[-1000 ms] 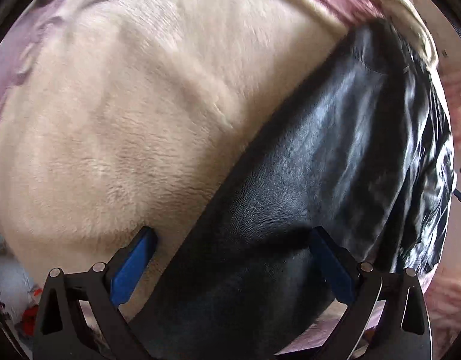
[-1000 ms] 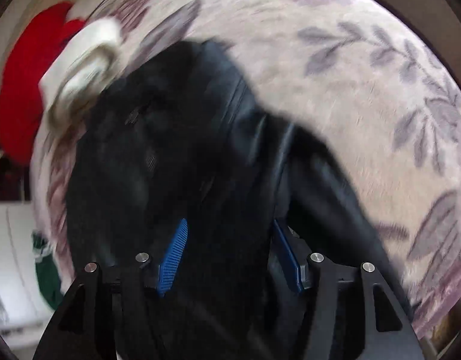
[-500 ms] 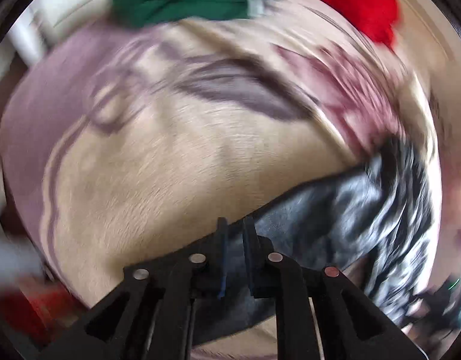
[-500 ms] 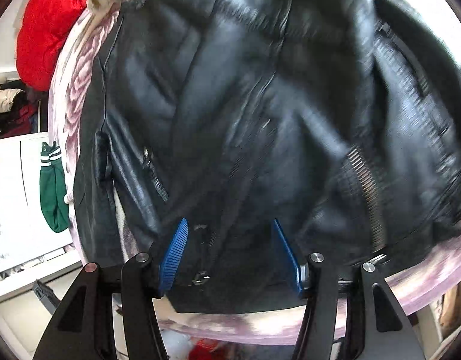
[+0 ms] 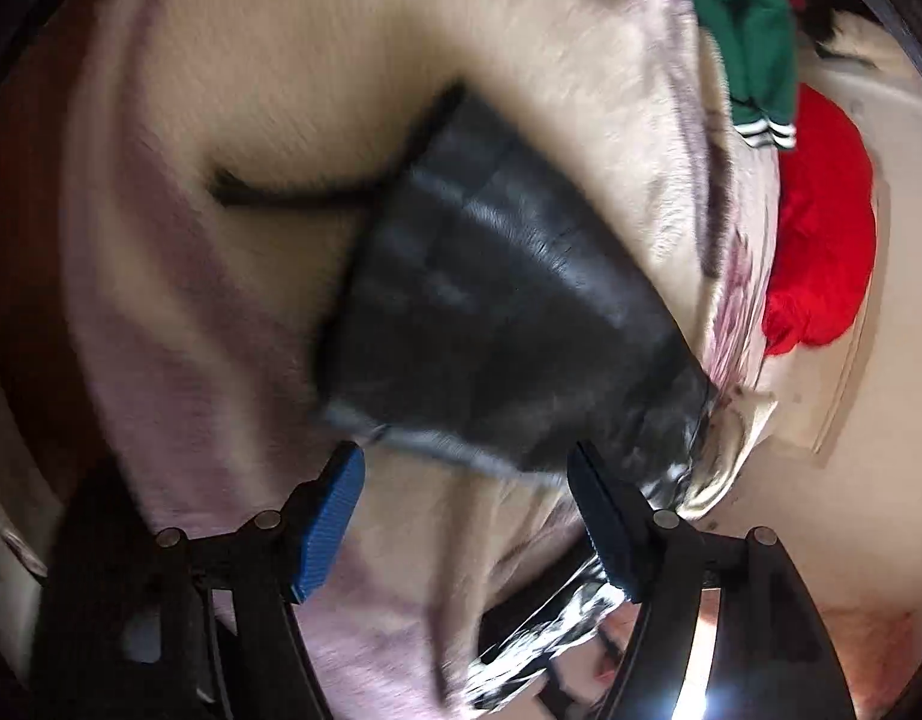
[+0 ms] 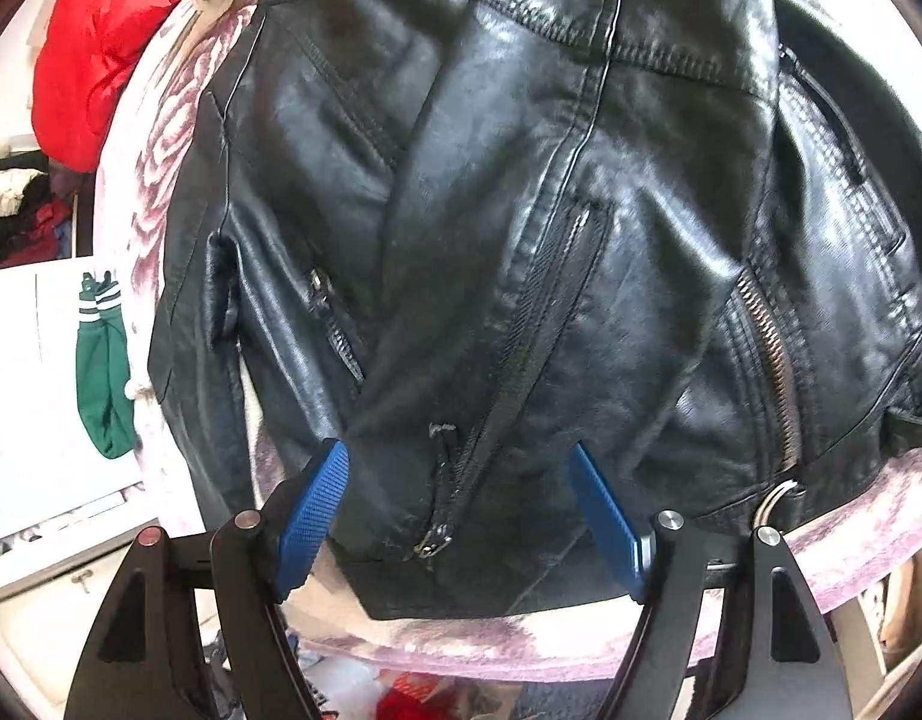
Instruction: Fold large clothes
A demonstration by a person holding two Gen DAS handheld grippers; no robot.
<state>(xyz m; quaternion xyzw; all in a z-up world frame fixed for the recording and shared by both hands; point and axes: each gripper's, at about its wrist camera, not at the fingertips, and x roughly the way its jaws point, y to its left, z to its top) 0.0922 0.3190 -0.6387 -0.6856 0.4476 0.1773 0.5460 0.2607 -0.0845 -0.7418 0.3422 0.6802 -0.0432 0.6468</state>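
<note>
A black leather jacket (image 6: 520, 240) lies spread on a floral blanket (image 5: 233, 120). The left gripper (image 5: 466, 516) and right gripper (image 6: 461, 516) both hang released, grasping nothing, near the jacket's hem.

My black leather jacket with zipped pockets (image 6: 520, 228) lies spread flat, front up, its hem toward six o'clock and its collar toward twelve.
</note>
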